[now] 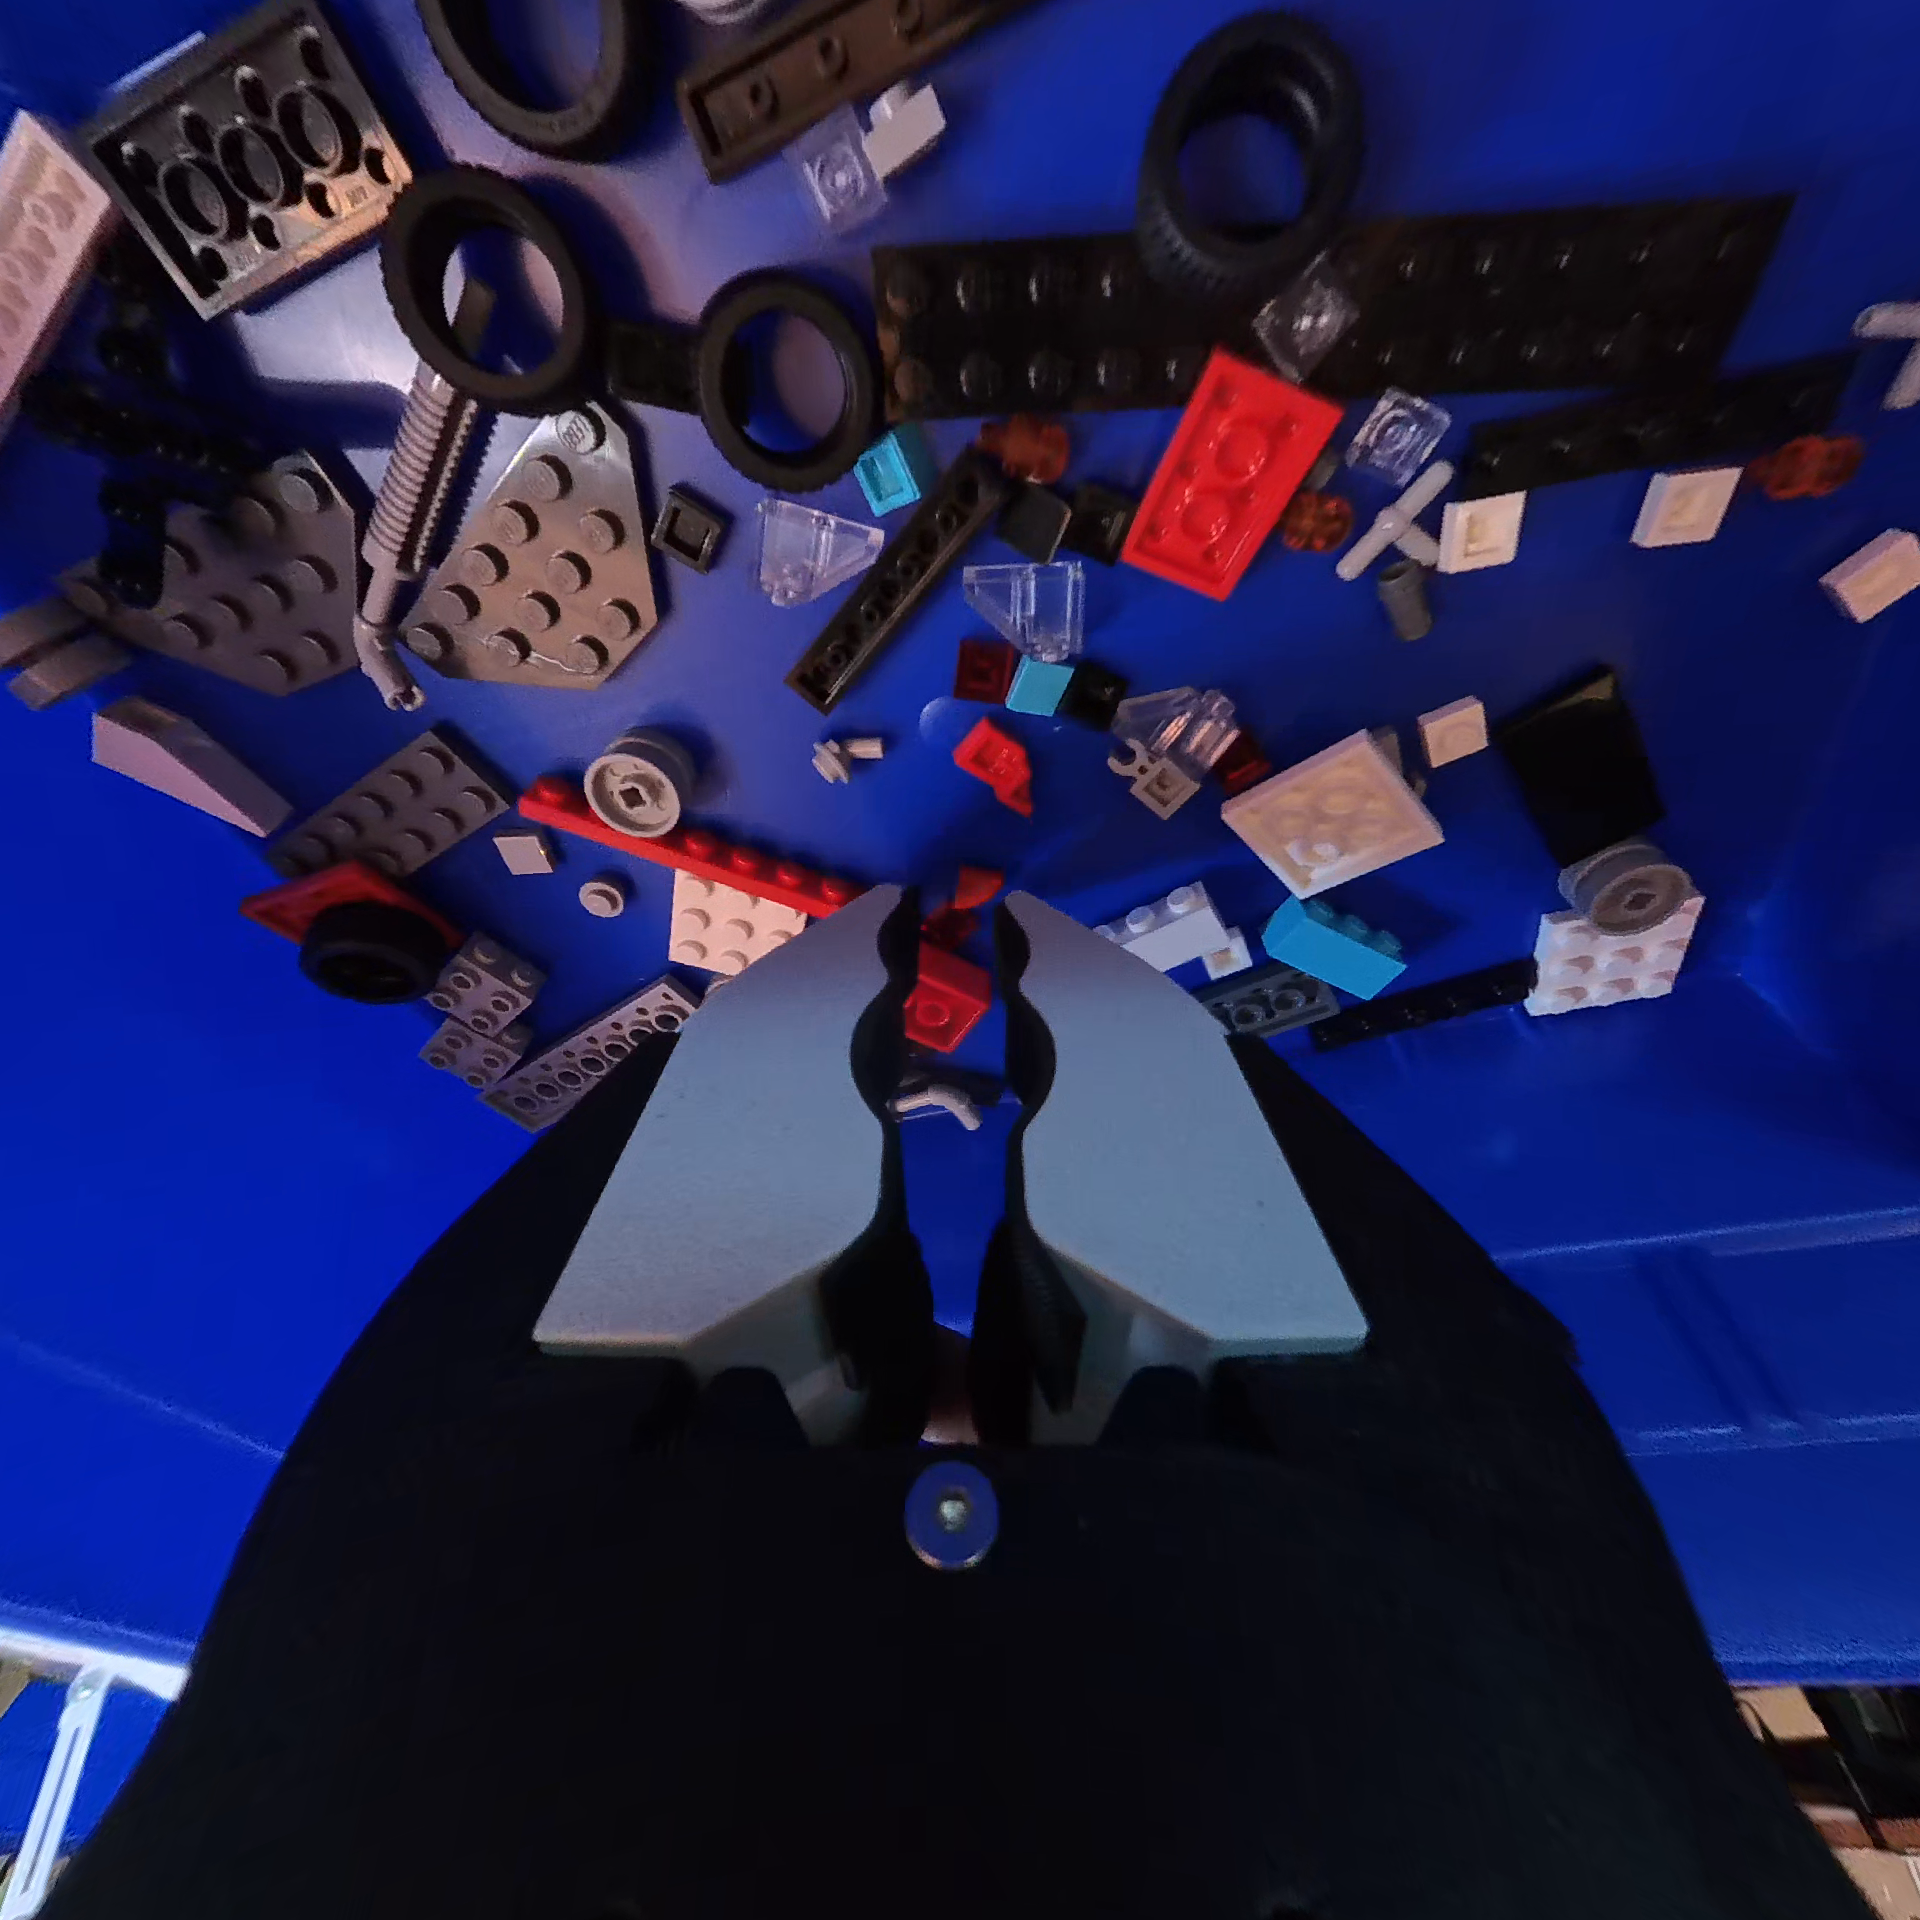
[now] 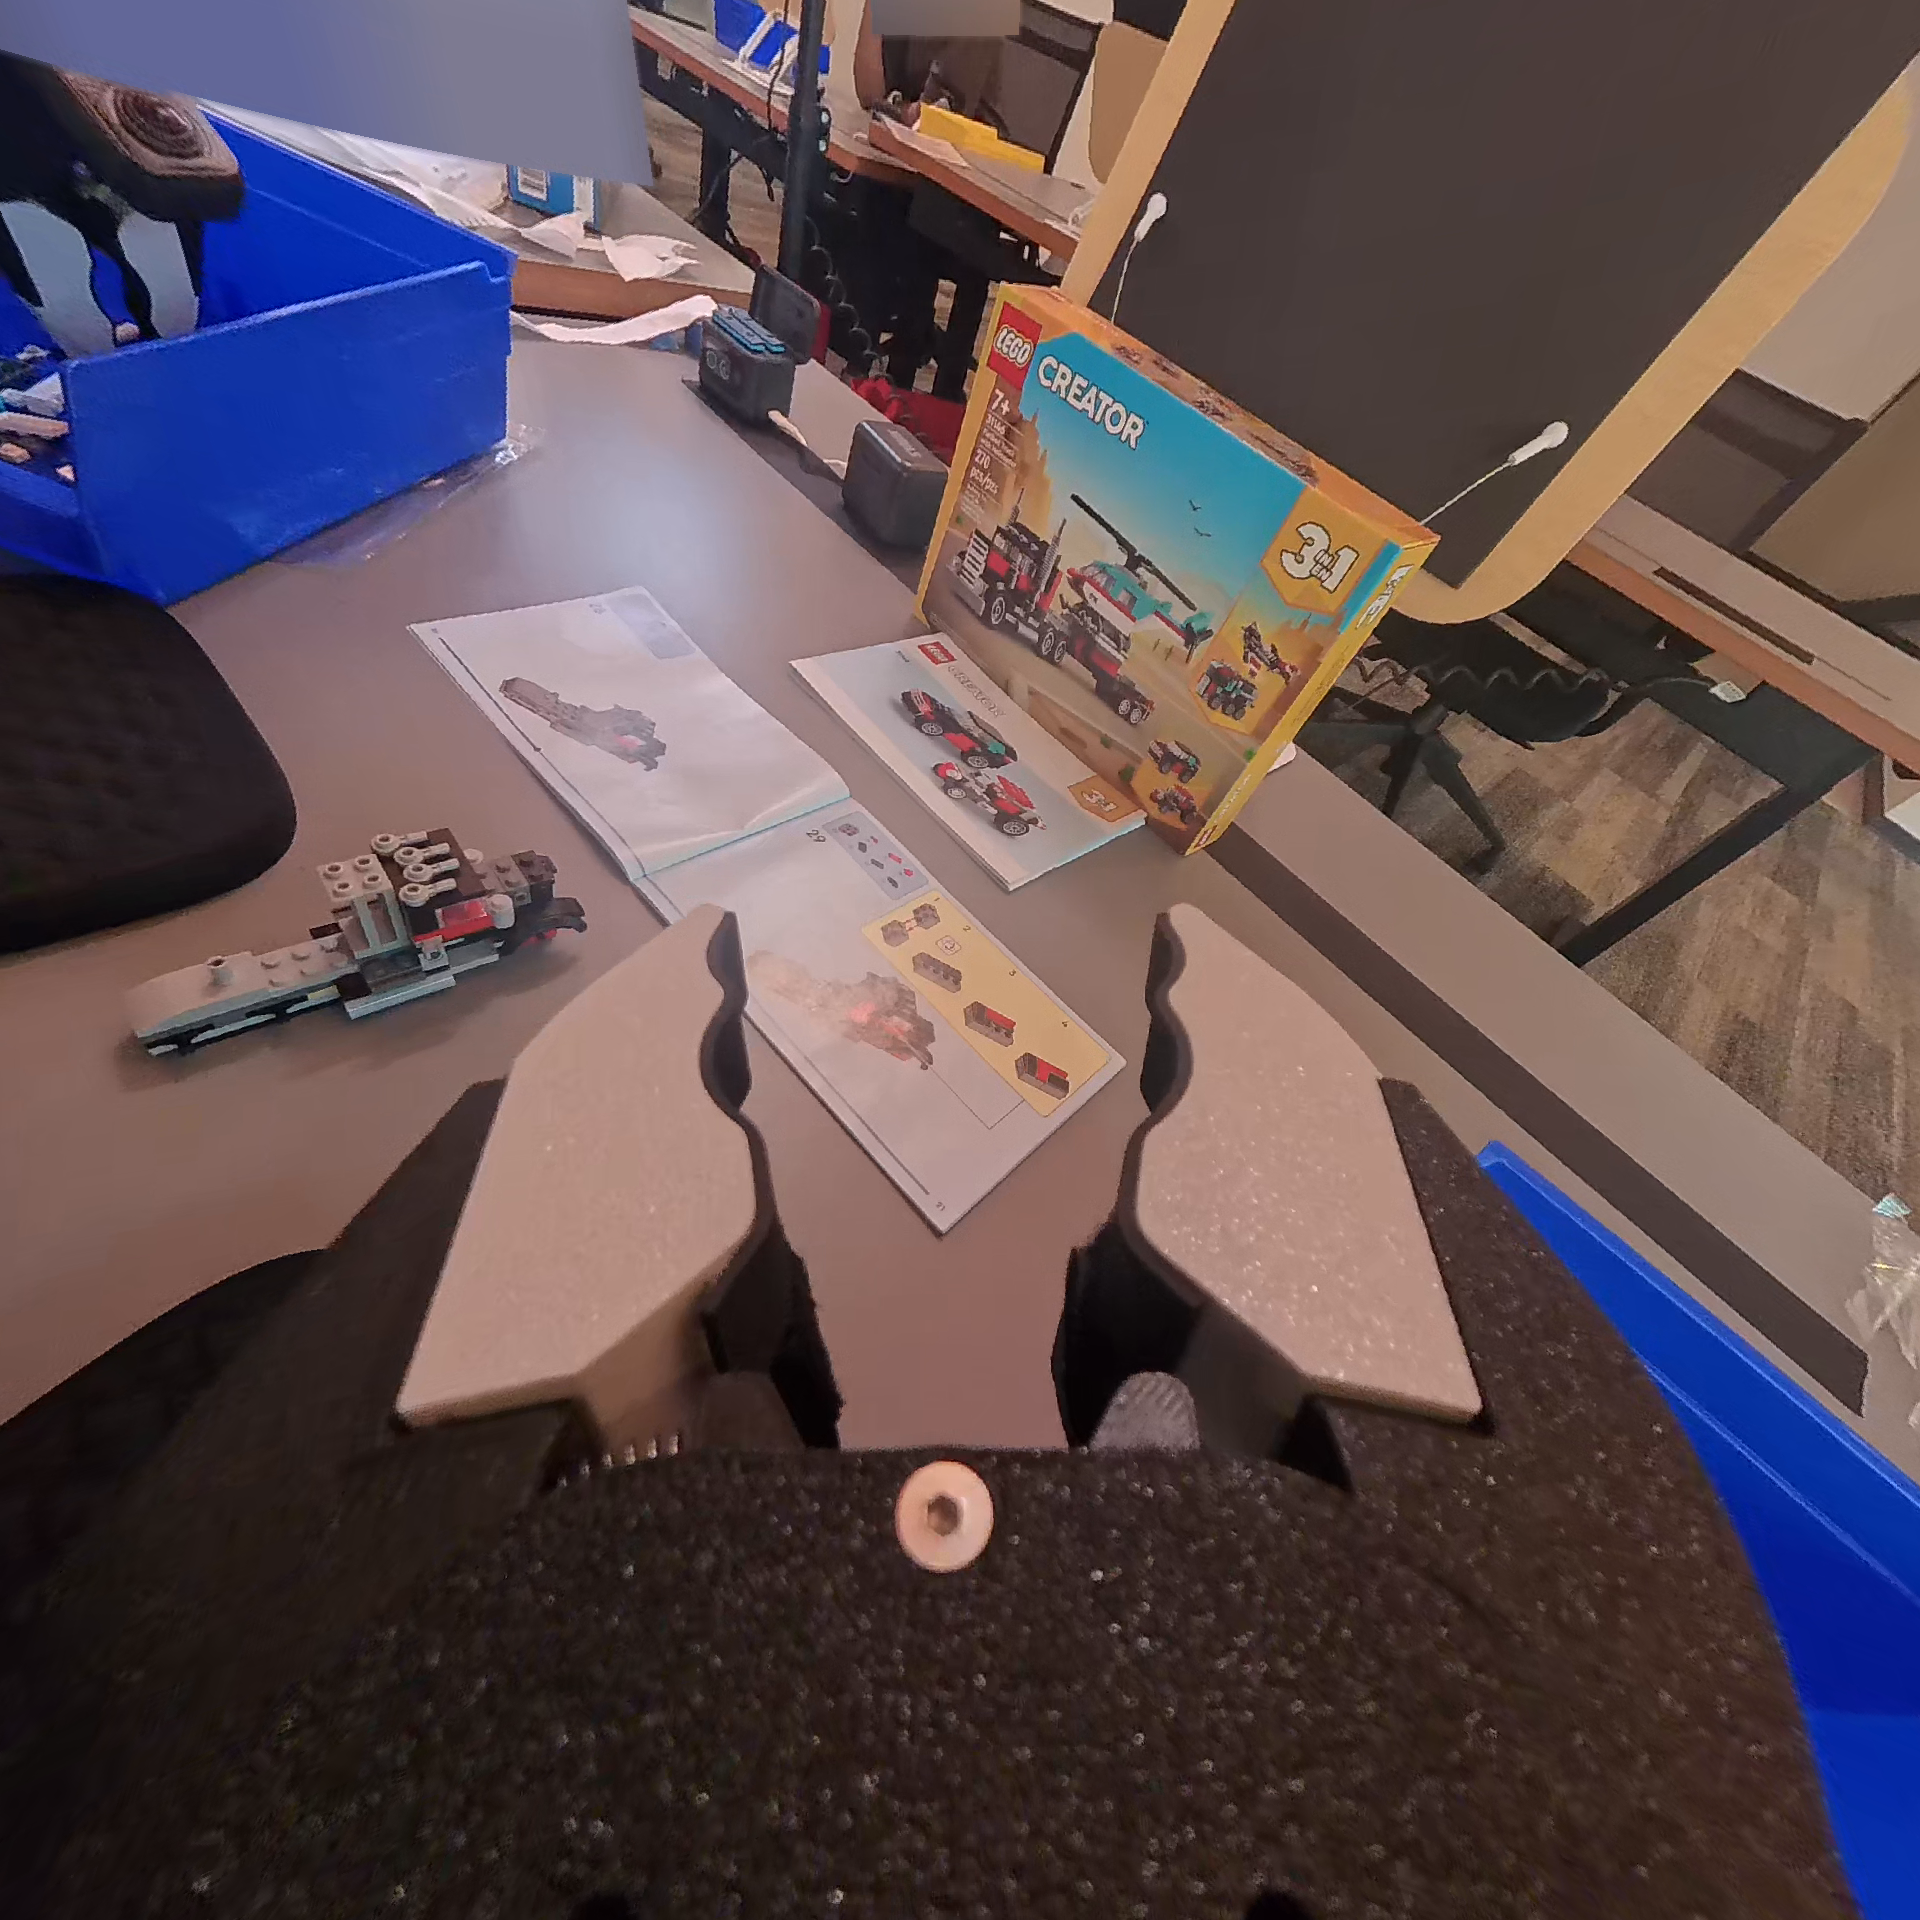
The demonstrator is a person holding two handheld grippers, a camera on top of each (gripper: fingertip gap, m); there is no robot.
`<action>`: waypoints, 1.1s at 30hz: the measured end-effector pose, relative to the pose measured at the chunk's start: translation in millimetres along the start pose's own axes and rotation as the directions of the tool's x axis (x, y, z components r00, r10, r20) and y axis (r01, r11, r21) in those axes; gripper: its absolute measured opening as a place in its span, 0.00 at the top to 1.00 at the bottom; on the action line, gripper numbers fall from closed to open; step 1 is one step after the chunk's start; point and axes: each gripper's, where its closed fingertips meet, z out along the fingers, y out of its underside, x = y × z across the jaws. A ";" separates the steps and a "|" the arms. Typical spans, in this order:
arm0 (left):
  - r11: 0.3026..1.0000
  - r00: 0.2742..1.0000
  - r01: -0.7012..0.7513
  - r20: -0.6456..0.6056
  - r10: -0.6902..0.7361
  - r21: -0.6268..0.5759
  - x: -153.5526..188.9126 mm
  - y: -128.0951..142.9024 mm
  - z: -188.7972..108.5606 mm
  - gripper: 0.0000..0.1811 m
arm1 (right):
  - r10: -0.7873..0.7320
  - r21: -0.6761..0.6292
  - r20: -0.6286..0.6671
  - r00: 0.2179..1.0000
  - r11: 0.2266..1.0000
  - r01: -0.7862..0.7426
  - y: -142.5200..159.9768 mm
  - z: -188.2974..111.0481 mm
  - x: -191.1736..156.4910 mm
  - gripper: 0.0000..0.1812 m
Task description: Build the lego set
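Observation:
My left gripper (image 1: 958, 906) is down inside a blue bin (image 1: 1558, 1403) over a scatter of loose Lego pieces. Its jaws stand close together on a small red piece (image 1: 951, 925) at the tips. A red plate (image 1: 940, 1003) and a white clip (image 1: 935, 1101) show in the gap behind. My right gripper (image 2: 945, 920) is open and empty above the grey table (image 2: 623, 499), over the open instruction booklet (image 2: 831, 935). The partly built grey, teal and red model (image 2: 353, 935) lies to its left.
The bin holds black tyres (image 1: 1252, 135), black plates (image 1: 1039, 312), grey wedge plates (image 1: 540, 561) and a red brick (image 1: 1231, 473). The set's box (image 2: 1164, 582) stands behind a second booklet (image 2: 977, 758). The bin (image 2: 291, 416) sits far left; another blue bin's edge (image 2: 1766, 1455) is at right. My right fingertips sit around 60 centimetres from my left ones.

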 end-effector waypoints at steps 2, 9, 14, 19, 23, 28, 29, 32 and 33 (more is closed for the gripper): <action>1.000 1.000 -0.004 -0.003 0.004 -0.011 0.2 1.3 2.9 0.93 | 0.000 -0.001 0.000 1.000 1.000 0.000 -0.1 0.1 0.1 0.59; 1.000 1.000 0.015 -0.015 -0.015 0.005 2.7 0.2 4.1 0.97 | -0.002 -0.014 -0.002 1.000 1.000 0.002 1.9 0.1 -0.5 0.58; 0.999 0.999 0.040 -0.014 -0.039 0.022 4.8 -1.8 3.5 0.98 | 0.000 -0.028 0.006 1.000 1.000 0.000 5.6 0.7 -2.7 0.58; 0.999 0.999 0.051 -0.020 -0.051 -0.002 5.5 0.6 1.7 0.92 | -0.008 -0.050 -0.003 1.000 0.999 0.007 9.6 -1.7 -2.1 0.58; 0.998 0.998 0.058 -0.021 -0.058 0.015 4.0 -0.6 -2.0 0.91 | -0.006 -0.061 -0.006 1.000 0.998 0.006 12.5 -3.6 -2.9 0.58; 0.998 0.998 0.066 -0.010 -0.065 0.017 0.2 -0.7 0.1 0.91 | -0.008 -0.069 0.001 1.000 0.998 0.008 14.1 -3.2 -4.2 0.58; 0.998 0.998 0.066 -0.009 -0.066 0.011 -0.4 0.0 1.1 0.91 | -0.010 -0.071 0.002 1.000 0.997 0.010 14.3 -3.1 -4.2 0.58; 0.998 0.998 0.061 -0.021 -0.061 0.012 0.3 0.1 2.7 0.92 | -0.015 -0.077 0.003 1.000 0.997 0.015 14.7 -2.6 -4.6 0.58; 0.998 0.998 0.061 -0.022 -0.061 0.015 0.2 -0.3 2.8 0.92 | -0.014 -0.078 0.005 1.000 0.997 0.015 15.1 -2.4 -4.9 0.58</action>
